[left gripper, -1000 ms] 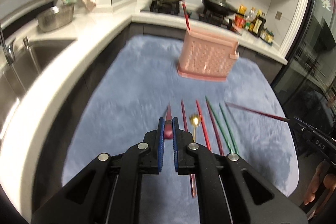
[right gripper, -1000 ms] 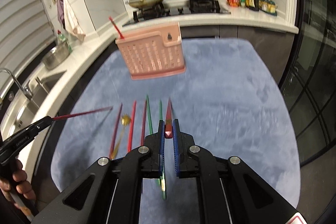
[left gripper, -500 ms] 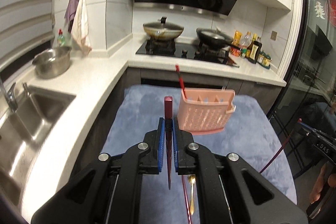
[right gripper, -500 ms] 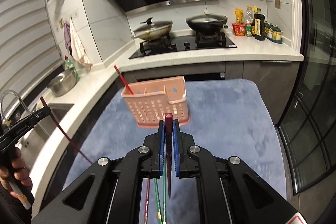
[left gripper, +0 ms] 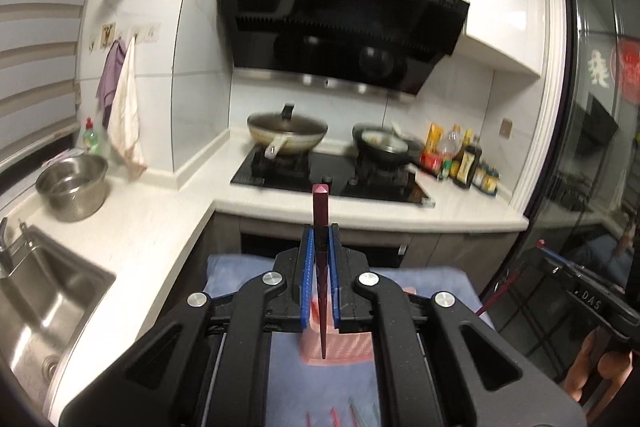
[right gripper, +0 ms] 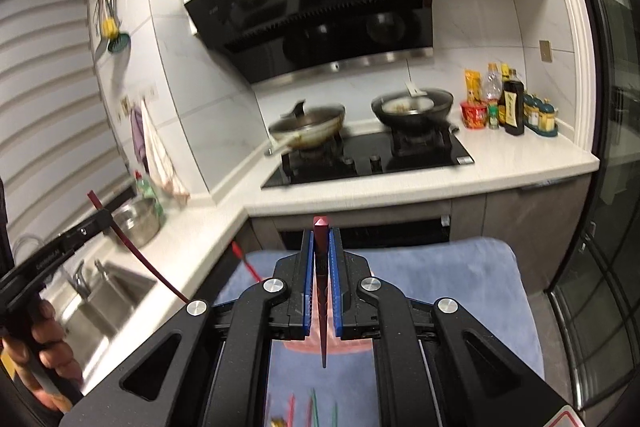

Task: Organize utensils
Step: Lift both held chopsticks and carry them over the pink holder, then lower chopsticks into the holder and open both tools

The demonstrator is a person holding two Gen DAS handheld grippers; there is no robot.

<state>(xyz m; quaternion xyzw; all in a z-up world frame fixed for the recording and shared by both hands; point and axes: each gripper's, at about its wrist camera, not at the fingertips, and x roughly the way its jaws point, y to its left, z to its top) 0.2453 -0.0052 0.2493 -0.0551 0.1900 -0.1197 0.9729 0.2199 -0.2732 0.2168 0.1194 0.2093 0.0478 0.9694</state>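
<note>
Dark red chopstick, square-topped, tapering to a point, upright

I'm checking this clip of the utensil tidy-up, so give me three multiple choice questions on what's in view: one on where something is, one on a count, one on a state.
1. Where is the steel bowl?
A. on the counter beside the sink
B. on the stove
C. on the blue mat

2. How many pans sit on the stove?
A. one
B. two
C. four

3. What is the left gripper doing?
A. standing wide open with nothing in it
B. clamped on a dark red chopstick
C. holding a gold spoon

Answers:
1 A: the bowl stands on the white counter, just past the sink.
2 B: a lidded pan and a black pan sit side by side.
3 B: the dark red chopstick stands pinched between the blue pads.
</note>
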